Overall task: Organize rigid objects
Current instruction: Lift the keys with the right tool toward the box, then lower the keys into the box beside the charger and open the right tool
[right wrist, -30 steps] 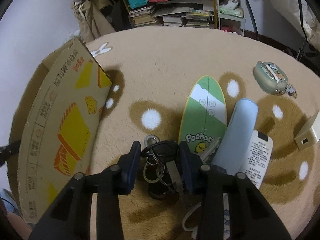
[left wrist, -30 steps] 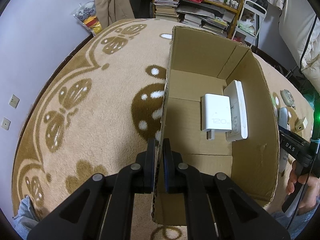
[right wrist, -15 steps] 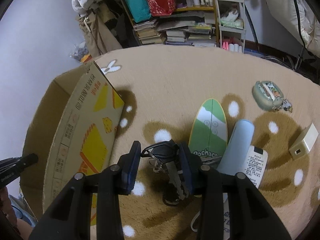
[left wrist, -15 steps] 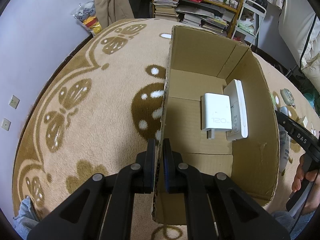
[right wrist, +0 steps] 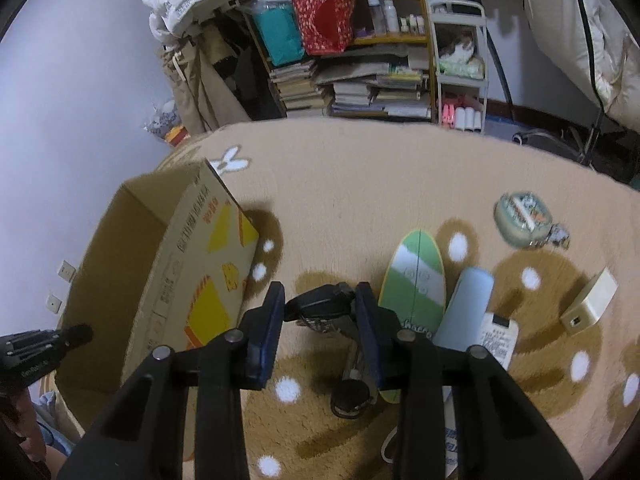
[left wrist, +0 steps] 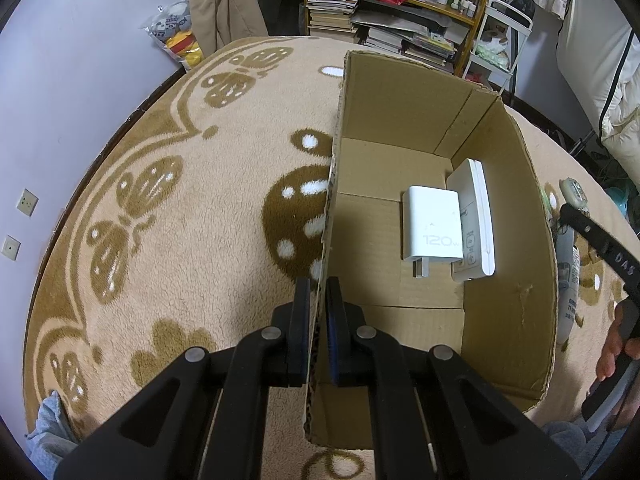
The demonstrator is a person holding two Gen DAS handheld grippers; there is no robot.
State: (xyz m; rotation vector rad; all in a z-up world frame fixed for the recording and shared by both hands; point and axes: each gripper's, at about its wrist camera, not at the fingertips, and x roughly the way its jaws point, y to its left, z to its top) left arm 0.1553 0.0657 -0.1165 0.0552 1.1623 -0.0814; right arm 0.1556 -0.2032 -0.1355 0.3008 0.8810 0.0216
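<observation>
My left gripper [left wrist: 318, 292] is shut on the near left wall of an open cardboard box [left wrist: 400, 120] standing on the rug. A white charger [left wrist: 432, 232] and a flat white device [left wrist: 478, 220] lie inside the box. In the right wrist view my right gripper [right wrist: 320, 300] holds a black key bunch [right wrist: 320, 306] above the rug. Its jaws are closing on the fob, and the keys [right wrist: 352, 392] hang below. The box [right wrist: 192, 280] stands to its left.
On the rug right of the keys lie a green and white board [right wrist: 416, 280], a light blue case [right wrist: 466, 304], a round pouch [right wrist: 520, 220] and a beige adapter [right wrist: 590, 300]. Shelves of books [right wrist: 360, 88] and a white cart [right wrist: 460, 60] line the far wall.
My right gripper has risen with the key bunch, lifting it off the rug, and it now looks further up the room. The left gripper and the box have not moved.
</observation>
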